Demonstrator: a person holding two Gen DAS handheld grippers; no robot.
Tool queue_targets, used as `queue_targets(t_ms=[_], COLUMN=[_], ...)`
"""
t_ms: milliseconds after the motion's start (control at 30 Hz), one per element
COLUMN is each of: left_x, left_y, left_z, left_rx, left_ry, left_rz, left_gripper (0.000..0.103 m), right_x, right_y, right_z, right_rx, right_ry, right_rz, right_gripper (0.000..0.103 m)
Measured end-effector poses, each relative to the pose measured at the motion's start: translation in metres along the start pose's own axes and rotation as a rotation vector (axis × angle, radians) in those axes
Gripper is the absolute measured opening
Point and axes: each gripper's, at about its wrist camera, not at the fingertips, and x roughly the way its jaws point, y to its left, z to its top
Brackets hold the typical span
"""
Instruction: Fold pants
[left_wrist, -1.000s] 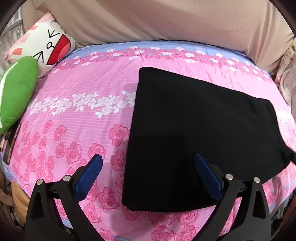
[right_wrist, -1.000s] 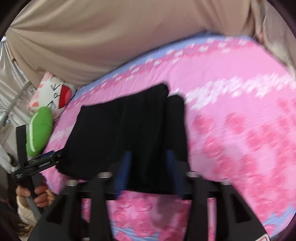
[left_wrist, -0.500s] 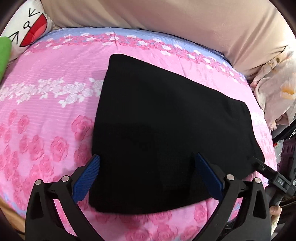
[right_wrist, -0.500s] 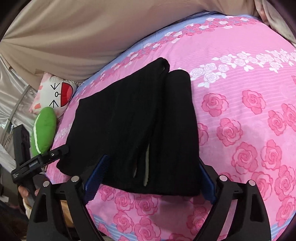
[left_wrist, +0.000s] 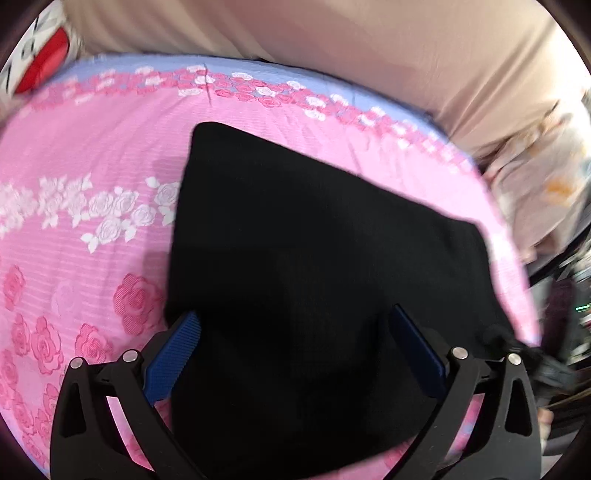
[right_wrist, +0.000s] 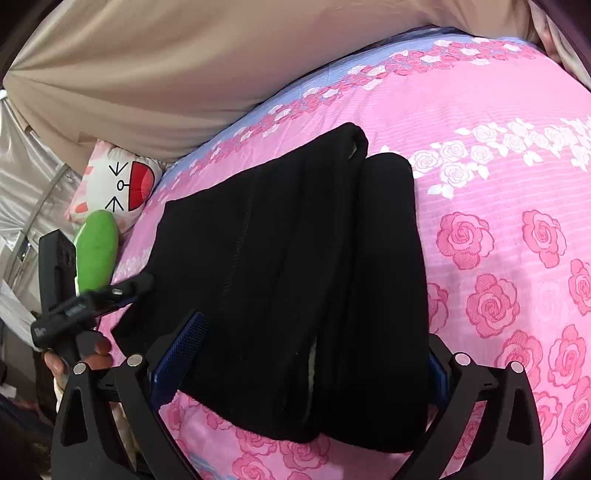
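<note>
The black pants (left_wrist: 314, 266) lie folded flat on the pink rose bedsheet (left_wrist: 74, 221). In the left wrist view my left gripper (left_wrist: 295, 325) is open, its blue pads spread over the near edge of the pants, holding nothing. In the right wrist view the pants (right_wrist: 295, 277) show as stacked folded layers with a rolled far end. My right gripper (right_wrist: 314, 343) is open, its pads straddling the near end of the fold. The left gripper (right_wrist: 92, 299) shows at the pants' left corner in the right wrist view.
A beige sheet (right_wrist: 166, 74) hangs behind the bed. A cartoon-face pillow (right_wrist: 118, 184) and a green cushion (right_wrist: 96, 251) sit at the bed's left end. A floral cloth (left_wrist: 546, 177) lies off the bed's right side. The bed's near edge runs below both grippers.
Both grippers moved closer over the near edge of the pants. The right gripper, narrower a second ago, has opened wide. The left view swung right and blurred.
</note>
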Motion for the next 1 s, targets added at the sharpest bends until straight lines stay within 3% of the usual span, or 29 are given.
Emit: queue_targets(t_ms=[100,167,333,400,667,700,733,767,833,933,1000], left_x=[-0.029,-0.033,-0.005,0.002,0.034,0.034,0.033,0.031,0.024,0.016,0.008], left_y=[0.038,0.055,0.046,0.032,-0.005,-0.009,-0.013,-0.015,-0.015,-0.019,-0.033], left_z=[-0.003,-0.011,-0.027,-0.021,0.004,0.004,0.003,0.004,0.002,-0.001,-0.003], left_rx=[-0.100,-0.154,-0.166,-0.119,-0.073,-0.068,-0.058,-0.052,-0.060,-0.049,0.008], left_ry=[0.000,0.051,0.174,0.151,0.137,0.128,0.112,0.104,0.085,0.069,0.041], left_rz=[-0.045,-0.087,-0.265,-0.211,-0.164,-0.132,-0.071,-0.053,-0.063,-0.045,0.027], left_gripper=[0.098,0.098,0.098,0.098,0.097,0.090,0.075,0.068,0.055,0.049,0.047], right_x=[-0.005,-0.007,-0.006,-0.004,0.005,0.007,0.008,0.009,0.006,-0.001,-0.006], right_y=[-0.011,-0.014,-0.013,-0.013,-0.013,-0.013,-0.012,-0.011,-0.015,-0.017,-0.011], right_z=[0.000,-0.001,-0.001,0.001,0.011,0.012,0.012,0.012,0.012,0.012,0.011], right_rx=[0.031,0.035,0.027,0.039,0.053,0.058,0.055,0.042,0.062,0.088,0.073], right_ry=[0.009,0.017,0.031,0.030,-0.001,-0.016,-0.026,-0.024,-0.027,-0.035,-0.047], right_rz=[0.065,0.092,0.103,0.110,0.117,0.105,0.081,0.040,0.044,0.056,0.046], right_gripper=[0.098,0.098,0.098,0.098,0.097,0.093,0.075,0.061,0.050,0.042,0.041])
